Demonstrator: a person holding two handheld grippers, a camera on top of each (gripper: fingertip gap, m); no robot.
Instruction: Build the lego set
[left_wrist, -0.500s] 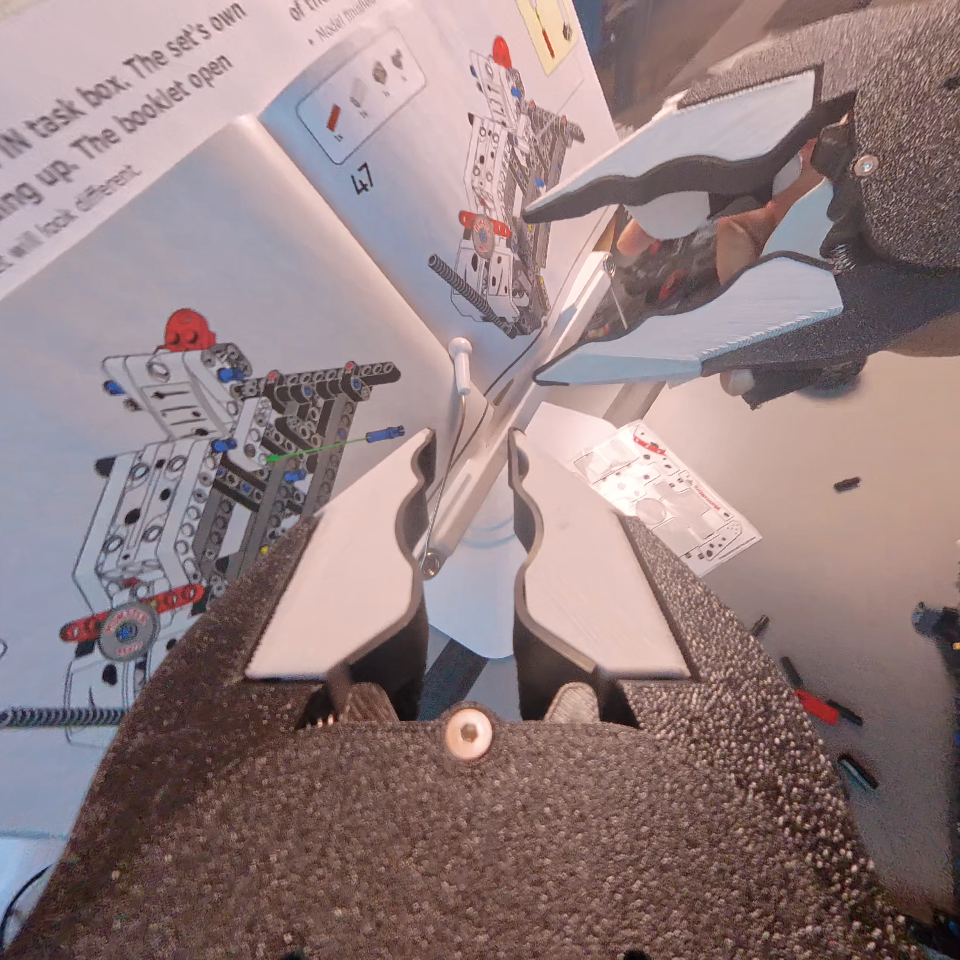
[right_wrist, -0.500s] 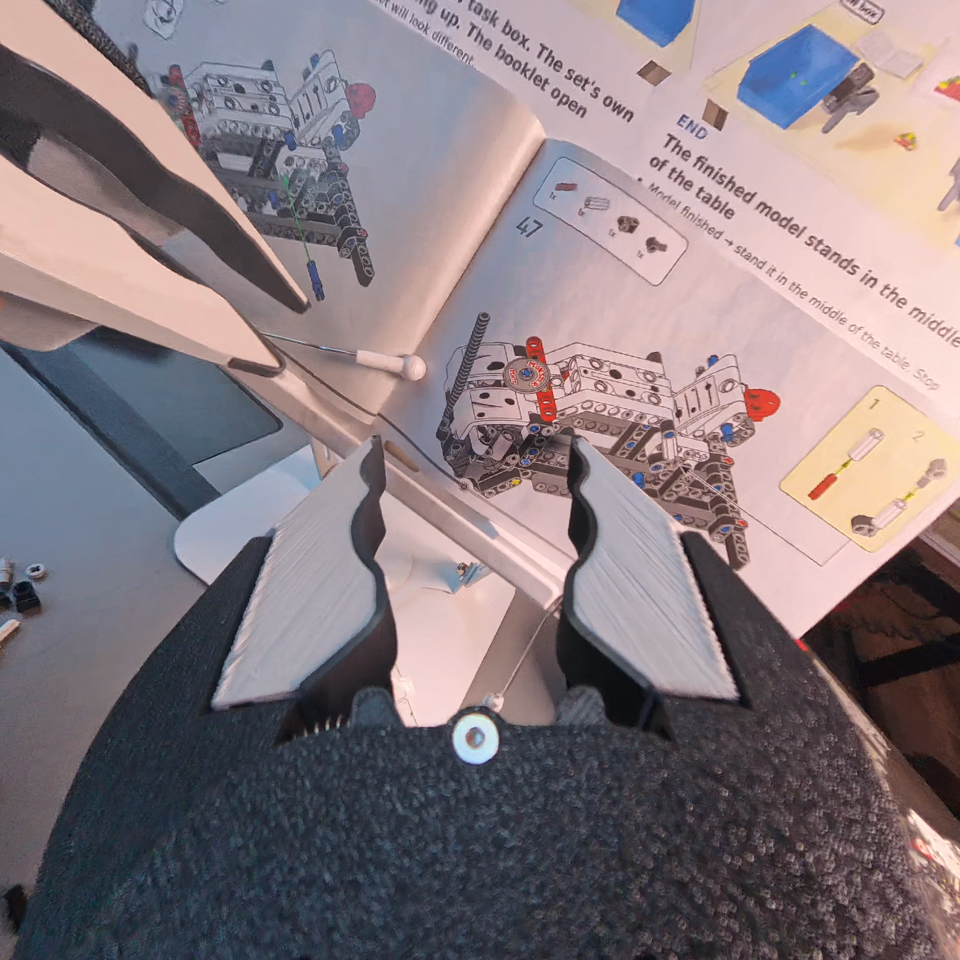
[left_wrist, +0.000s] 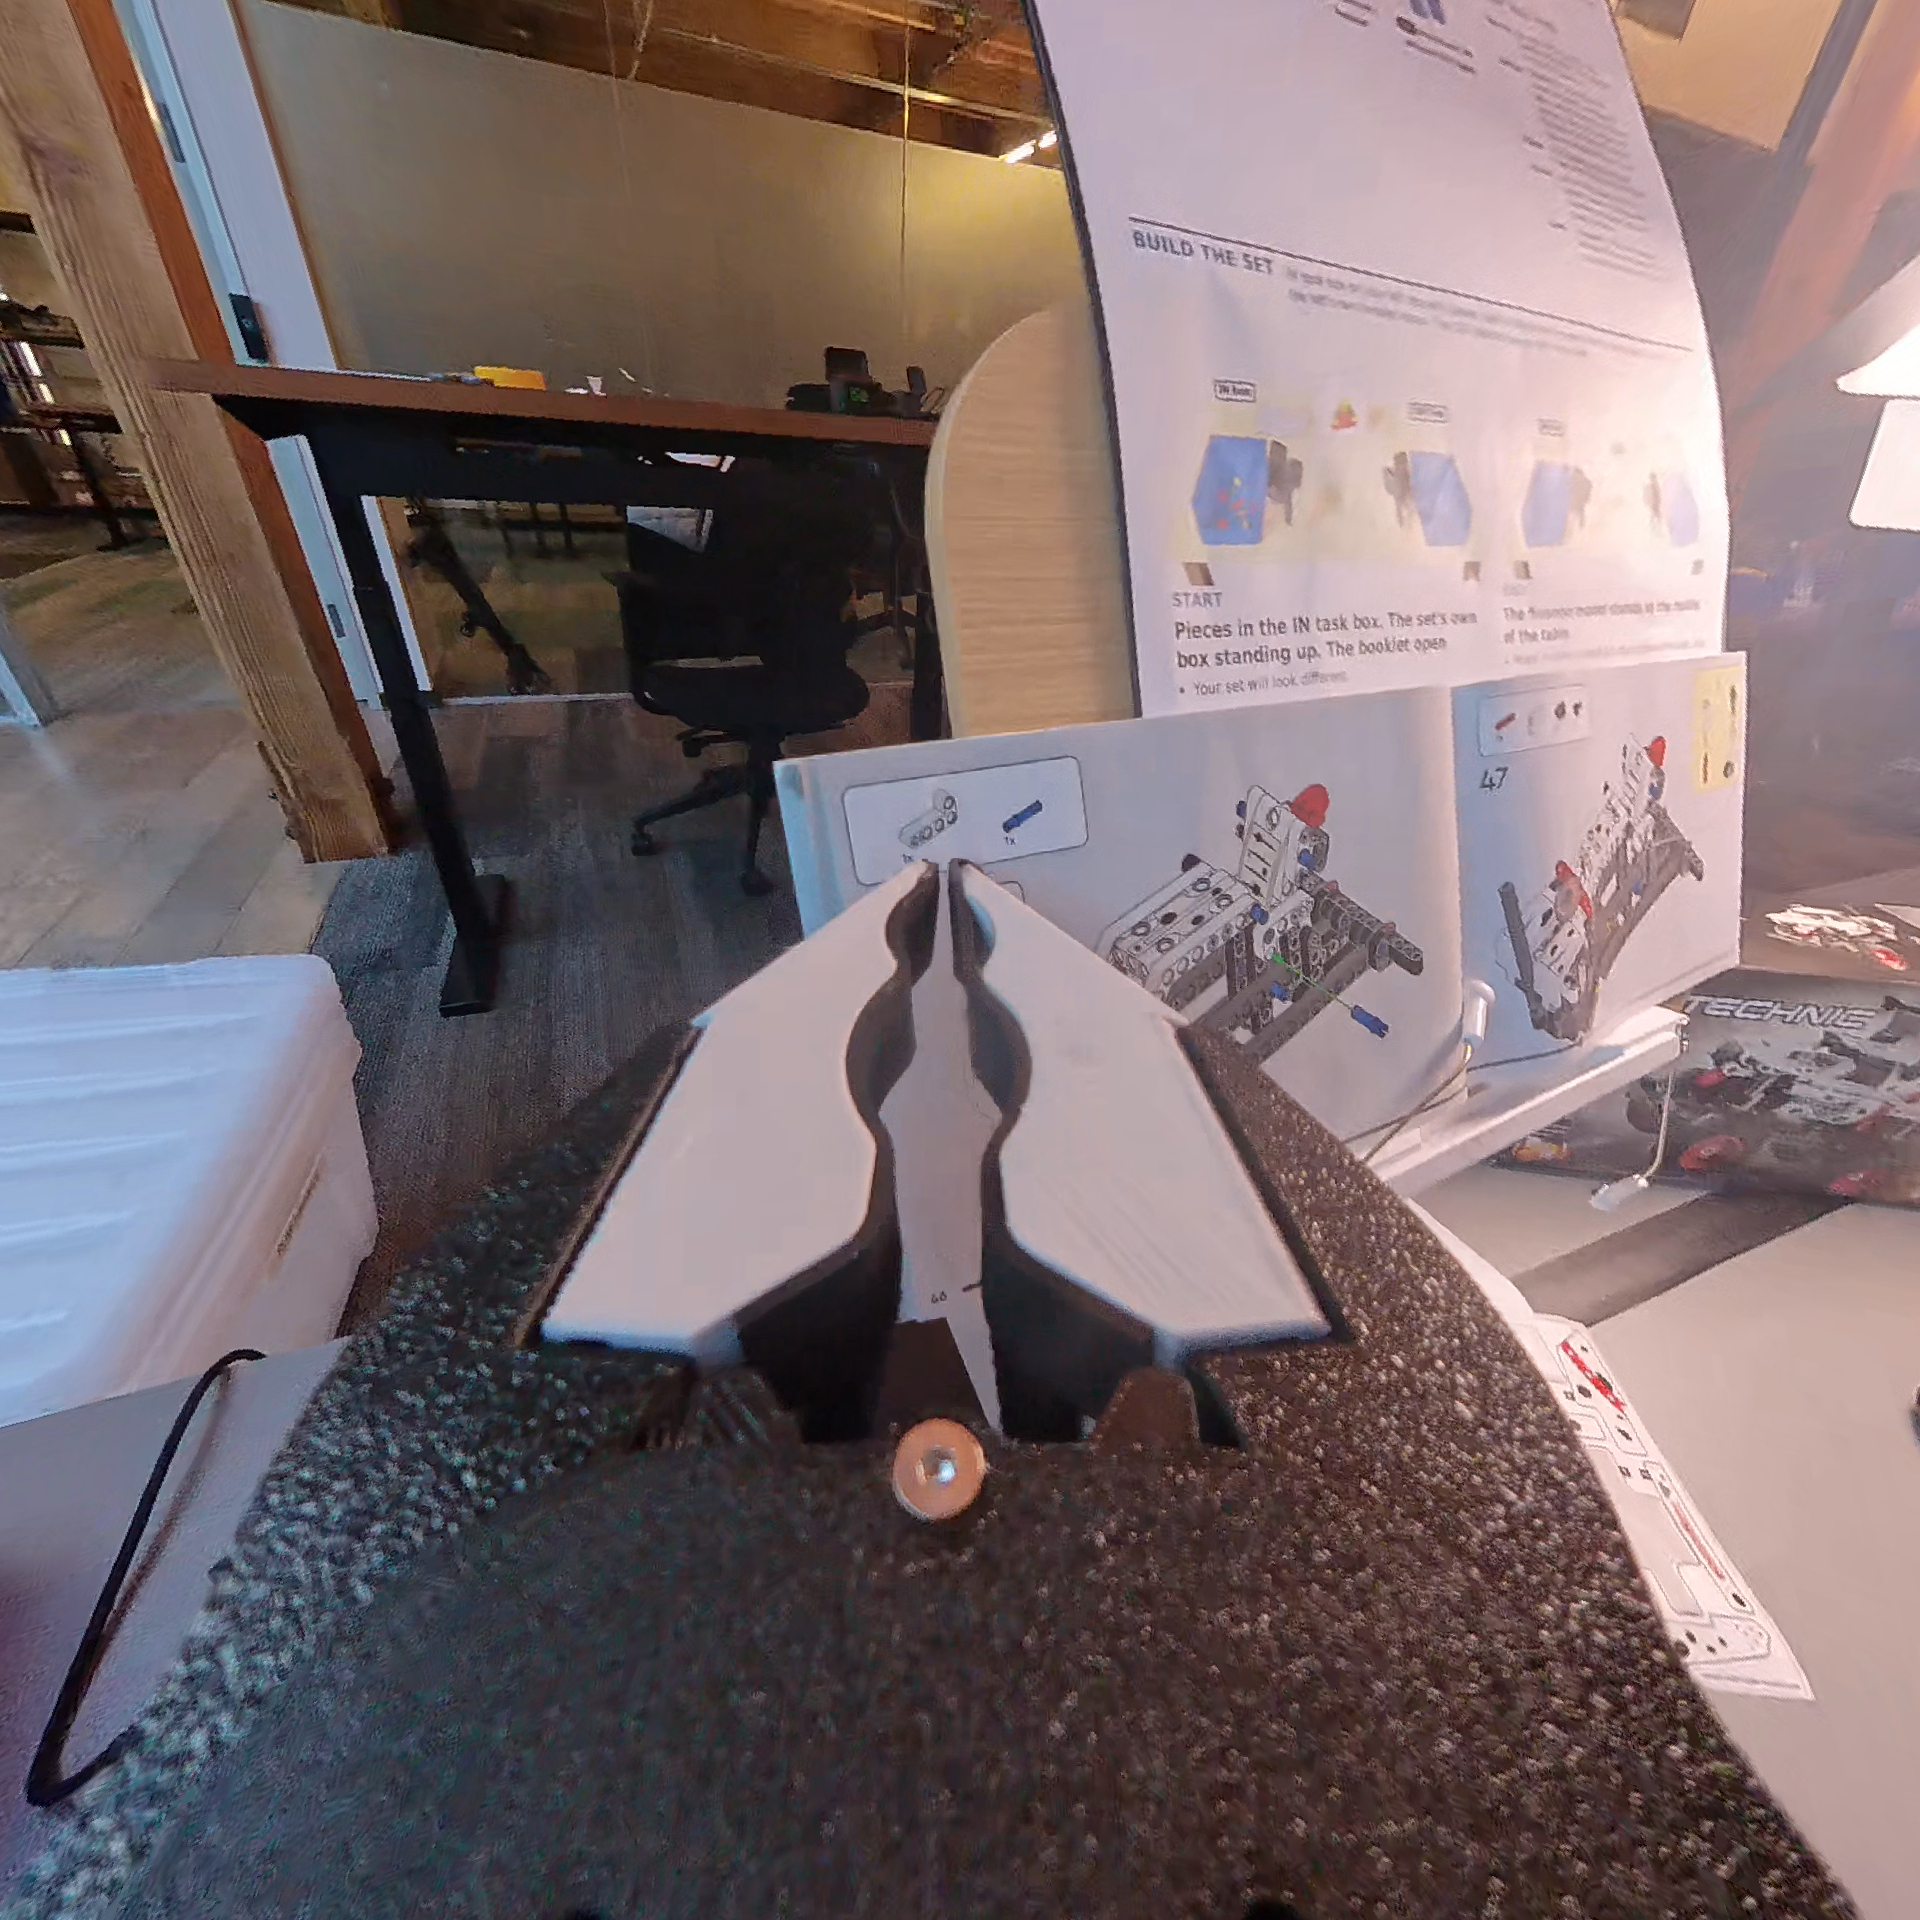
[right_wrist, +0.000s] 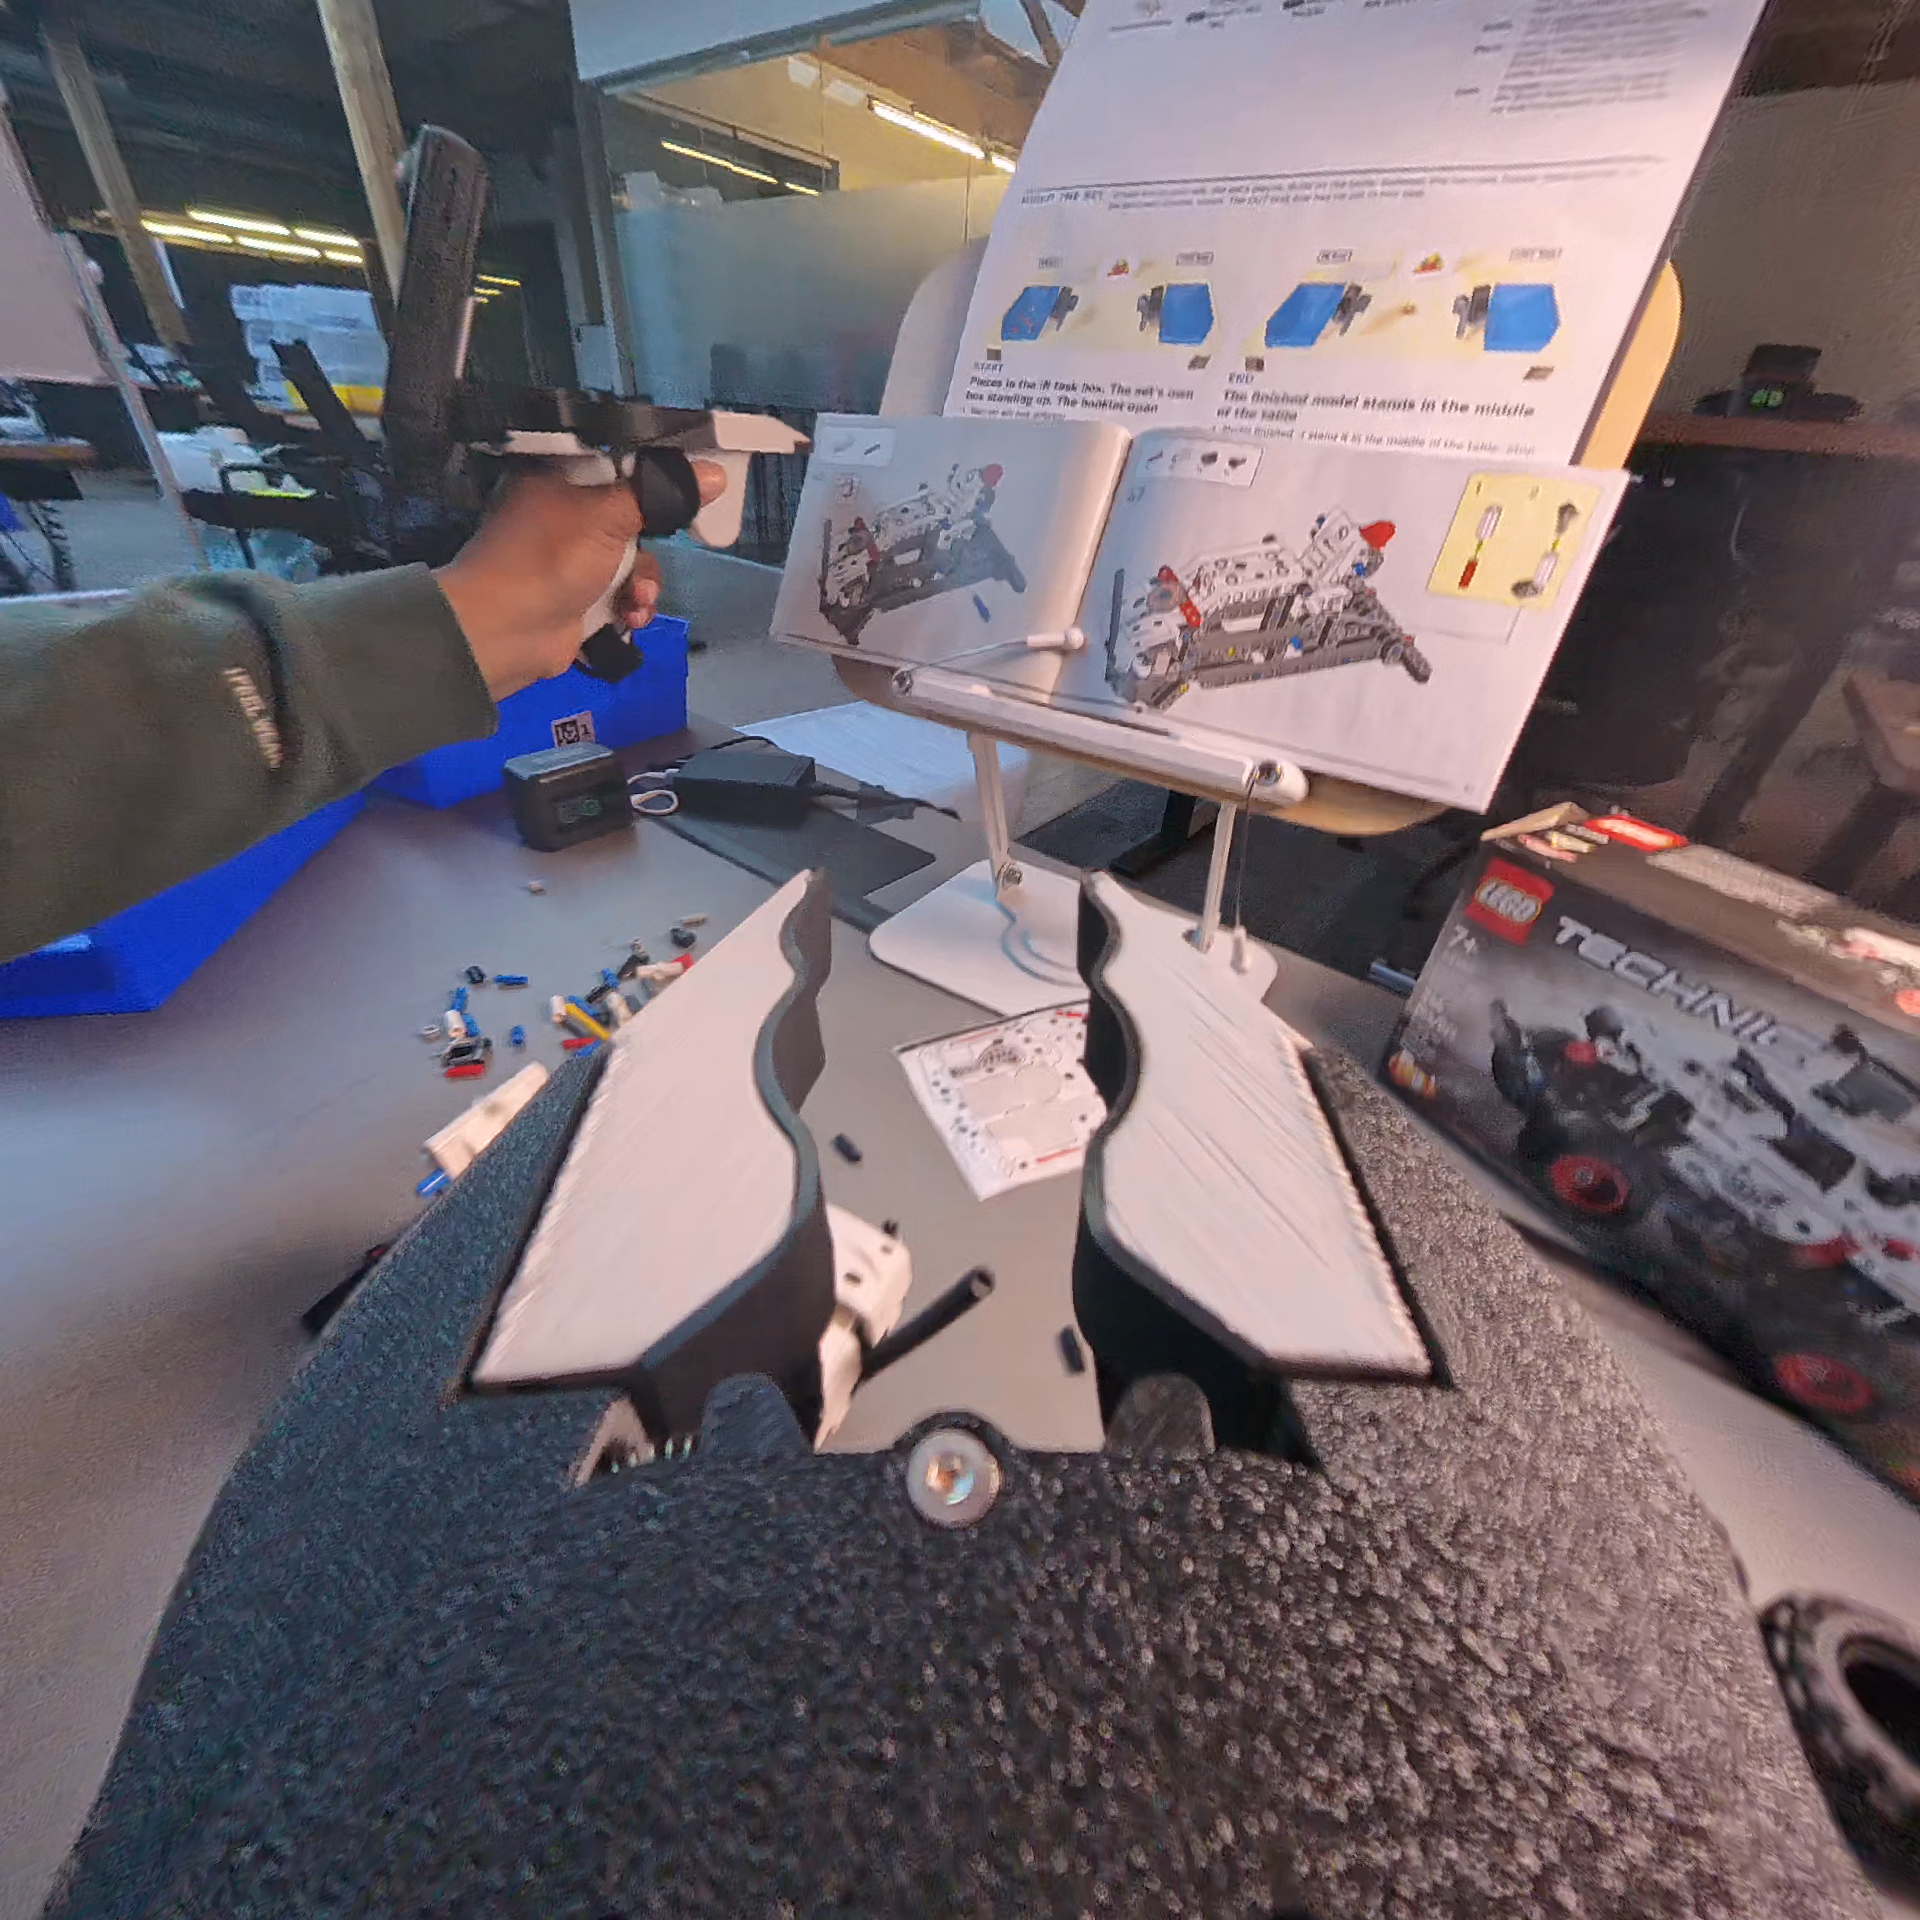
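Observation:
The open booklet (left_wrist: 1195, 831) rests on a white stand (right_wrist: 977, 945) and shows drawings of a white, black and red model; it also shows in the right wrist view (right_wrist: 966, 520). My left gripper (left_wrist: 945, 868) is shut, tips nearly touching, with nothing seen held, in front of the left page. In the right wrist view a hand (right_wrist: 551, 582) holds it (right_wrist: 769, 436) by the booklet's top left corner. My right gripper (right_wrist: 951, 883) is open and empty above the table. A white piece (right_wrist: 862, 1309) with a black axle (right_wrist: 925, 1325) lies below it. Loose small pieces (right_wrist: 561, 1018) lie to the left.
A large instruction sheet (left_wrist: 1403, 416) stands behind the booklet. The set's box (right_wrist: 1662, 1091) stands at the right. A sticker sheet (right_wrist: 997, 1091) lies before the stand. A blue bin (right_wrist: 208, 914) and black devices (right_wrist: 566, 795) sit at the left. A black tyre (right_wrist: 1860, 1714) lies near right. Left tips to right tips: about 40 centimetres.
Both grippers have pulled back from the booklet and stand. My left gripper has gone from open to shut. My right gripper stays open.

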